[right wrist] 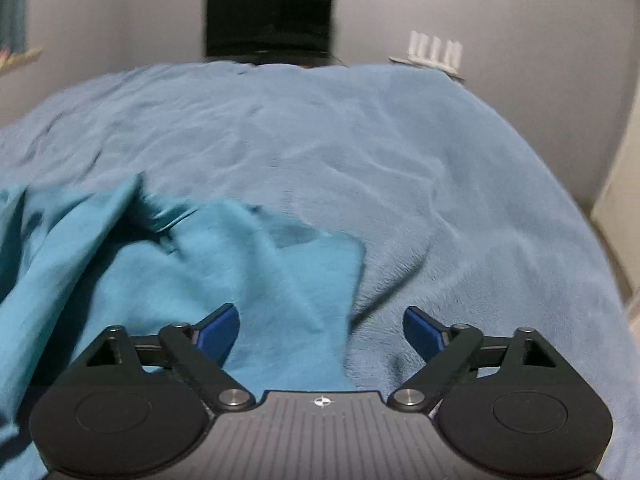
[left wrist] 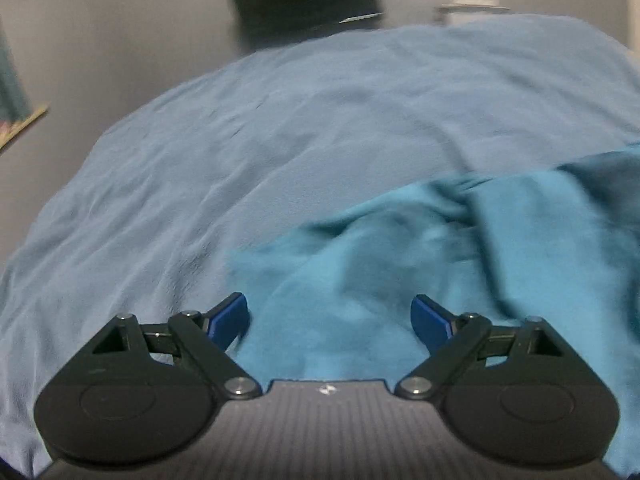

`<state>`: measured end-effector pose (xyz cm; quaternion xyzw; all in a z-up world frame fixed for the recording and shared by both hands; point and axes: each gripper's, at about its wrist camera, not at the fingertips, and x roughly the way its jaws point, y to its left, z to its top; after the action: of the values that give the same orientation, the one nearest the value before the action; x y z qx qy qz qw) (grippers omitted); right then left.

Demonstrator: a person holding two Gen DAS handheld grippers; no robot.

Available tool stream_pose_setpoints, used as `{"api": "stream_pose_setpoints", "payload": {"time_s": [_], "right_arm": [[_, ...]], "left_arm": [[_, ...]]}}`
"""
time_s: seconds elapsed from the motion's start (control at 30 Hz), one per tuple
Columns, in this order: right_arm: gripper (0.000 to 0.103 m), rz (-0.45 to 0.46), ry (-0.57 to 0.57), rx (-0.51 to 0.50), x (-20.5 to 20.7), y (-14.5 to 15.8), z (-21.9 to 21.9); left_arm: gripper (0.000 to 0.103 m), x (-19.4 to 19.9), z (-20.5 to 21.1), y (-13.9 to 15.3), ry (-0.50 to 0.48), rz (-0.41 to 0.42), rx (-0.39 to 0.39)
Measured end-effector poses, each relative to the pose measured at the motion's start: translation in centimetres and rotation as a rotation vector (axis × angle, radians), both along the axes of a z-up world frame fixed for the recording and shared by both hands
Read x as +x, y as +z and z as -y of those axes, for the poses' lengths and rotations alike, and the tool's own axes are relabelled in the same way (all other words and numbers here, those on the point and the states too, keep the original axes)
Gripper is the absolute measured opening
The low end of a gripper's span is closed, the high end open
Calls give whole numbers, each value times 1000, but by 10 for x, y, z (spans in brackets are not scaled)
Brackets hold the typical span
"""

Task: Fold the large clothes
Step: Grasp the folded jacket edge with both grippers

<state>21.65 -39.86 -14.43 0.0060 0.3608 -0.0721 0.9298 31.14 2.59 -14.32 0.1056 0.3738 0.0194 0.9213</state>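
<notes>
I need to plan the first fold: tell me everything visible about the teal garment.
The teal garment is soft, fleecy-looking cloth, lying crumpled and unfolded on the lighter blue bedspread. Creases and a ridged seam run across it. The open left gripper and right gripper hover at its near edge, neither gripping it. Its type is unclear.

Dim, cool indoor light; both fisheye views are motion-blurred, soft throughout, and curved at the edges.

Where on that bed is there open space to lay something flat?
The light blue blanket lies bare, though rumpled, from the teal garment to the bed's far edge by the black screen, and on either side of the garment. The near middle is crowded: crumpled teal cloth fills it, under both open grippers.
</notes>
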Motion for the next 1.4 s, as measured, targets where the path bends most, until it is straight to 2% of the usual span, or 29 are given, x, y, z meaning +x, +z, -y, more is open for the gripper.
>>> {"api": "stream_pose_setpoints", "payload": {"time_s": [0.07,0.2,0.3,0.37,0.4,0.47,0.6,0.67,0.7,0.73,0.77,0.8,0.87,0.9,0.93,0.97,1.0,1.03,1.07,1.13,1.23,1.3,1.33,1.4], "right_arm": [[93,1,-4,70,3,-4,11],[95,2,24,118,8,-7,24],[96,-15,29,248,15,-12,41],[96,-31,27,357,17,-18,50],[98,-36,30,393,18,-22,53],[102,-37,45,423,21,-29,54],[103,-21,66,446,25,-34,52],[101,0,62,456,27,-36,52],[95,8,56,450,26,-34,50],[91,20,55,427,24,-31,47],[81,28,58,395,22,-27,42],[68,29,54,326,19,-20,31],[59,34,56,203,13,-9,11],[51,33,61,132,10,-5,-3],[48,29,75,79,7,-5,-14],[40,23,87,39,7,-5,-21],[26,25,93,-8,6,-5,-27],[23,34,87,-37,4,-4,-30],[12,41,87,-44,2,0,-33],[9,58,93,-113,-7,7,-46],[6,72,154,-335,-25,8,-82],[5,122,195,-454,-37,7,-103],[5,149,205,-490,-41,8,-110],[4,203,200,-501,-45,16,-112]], "left_arm": [[90,0,-21,-3,12,2,-127],[96,4,-42,-3,-10,5,-178],[100,18,-56,-12,-32,-60,-250],[103,26,-70,-18,-23,-101,-326],[103,29,-79,-23,-12,-121,-388],[103,33,-91,-32,-3,-136,-475],[103,32,-98,-40,-16,-124,-522],[102,31,-95,-41,-14,-112,-517],[95,27,-93,-40,-22,-105,-502],[83,25,-89,-37,-40,-97,-488],[81,21,-83,-31,-48,-85,-456],[71,19,-75,-25,-58,-75,-412],[61,14,-51,-16,-94,-50,-280],[53,13,-40,-12,-110,-40,-232],[47,11,-32,-9,-120,-28,-191],[44,8,-26,-7,-126,-19,-168],[38,5,-23,-5,-132,-8,-161],[32,1,-22,-1,-131,10,-159],[29,-3,-21,4,-133,26,-162],[21,-15,-18,17,-155,53,-157],[16,-32,-5,33,-202,88,-106],[15,-41,1,38,-206,103,-92],[15,-42,3,40,-201,113,-87],[15,-45,3,44,-183,138,-98]]}}
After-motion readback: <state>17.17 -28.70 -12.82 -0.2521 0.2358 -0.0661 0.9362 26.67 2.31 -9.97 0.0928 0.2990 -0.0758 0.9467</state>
